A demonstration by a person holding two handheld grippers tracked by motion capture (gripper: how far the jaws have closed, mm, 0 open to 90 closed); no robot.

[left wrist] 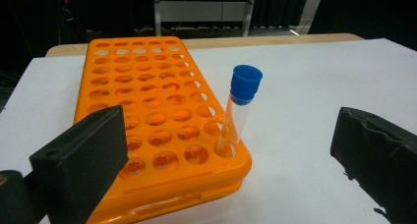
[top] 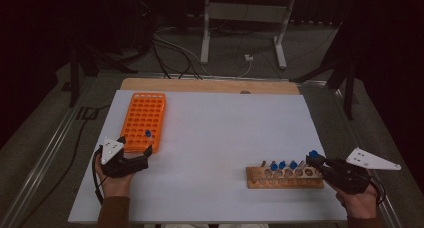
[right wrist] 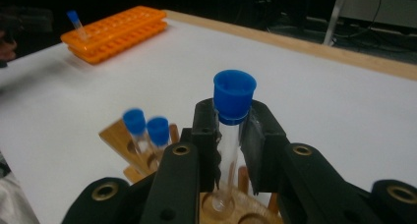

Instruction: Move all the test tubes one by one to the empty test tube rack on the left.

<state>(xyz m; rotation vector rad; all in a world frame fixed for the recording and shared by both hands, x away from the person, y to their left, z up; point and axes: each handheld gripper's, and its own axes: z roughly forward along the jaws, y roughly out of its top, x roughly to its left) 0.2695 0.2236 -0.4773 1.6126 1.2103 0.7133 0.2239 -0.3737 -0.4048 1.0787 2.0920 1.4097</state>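
**Tube gripped at wooden rack as another stands in orange tray**

The right hand-held gripper (top: 315, 159) pinches a clear tube with a blue cap (right wrist: 234, 117) near the table's front right corner, its two black jaws pressed against the glass just below the cap. The tube stands upright, and in the right gripper view its lower end sits at a hole of the wooden rack (top: 285, 178); whether it rests fully inside cannot be told. The rack lies along the front edge of the white table (top: 215, 133), just left of the person's right hand (top: 359, 202). Three more blue-capped tubes (top: 282, 165) stand in a row in the rack, just left of the gripped one.

Across the table, the left hand-held gripper (top: 135, 150) is spread wide and holds nothing. It hovers at the near end of the orange tray (left wrist: 147, 111), which lies toward the table's back left corner with its long side running front to back. In the left gripper view one jaw sits over the tray's near left corner and the other over bare table to the right of it. A single blue-capped tube (left wrist: 239, 111) stands in a hole at the tray's near right corner, leaning slightly and touched by neither jaw. The tray's other holes are open. The person's left hand (top: 114, 182) grips the tool close to the front edge.
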